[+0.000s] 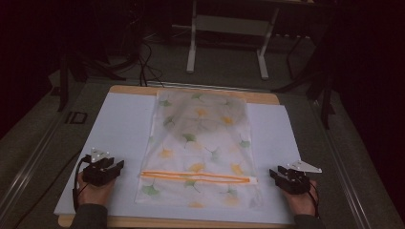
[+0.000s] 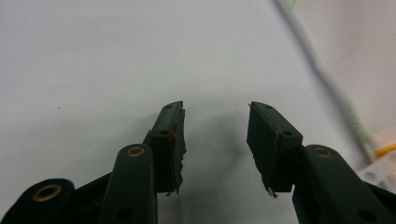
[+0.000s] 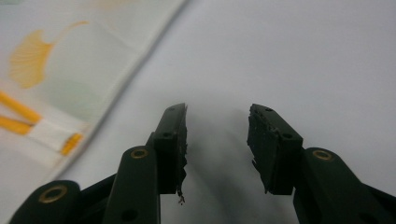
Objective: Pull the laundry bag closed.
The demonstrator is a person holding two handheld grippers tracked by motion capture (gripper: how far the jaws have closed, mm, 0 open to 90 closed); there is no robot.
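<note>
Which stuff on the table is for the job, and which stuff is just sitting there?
For the job:
- translucent fabric pouch printed with yellow and green leaves, orange zipper
- left hand-held gripper, jaws open
- right hand-held gripper, jaws open

Just there:
- white sheet covering the table
- wooden tabletop edge
- white metal stand on the floor behind
</note>
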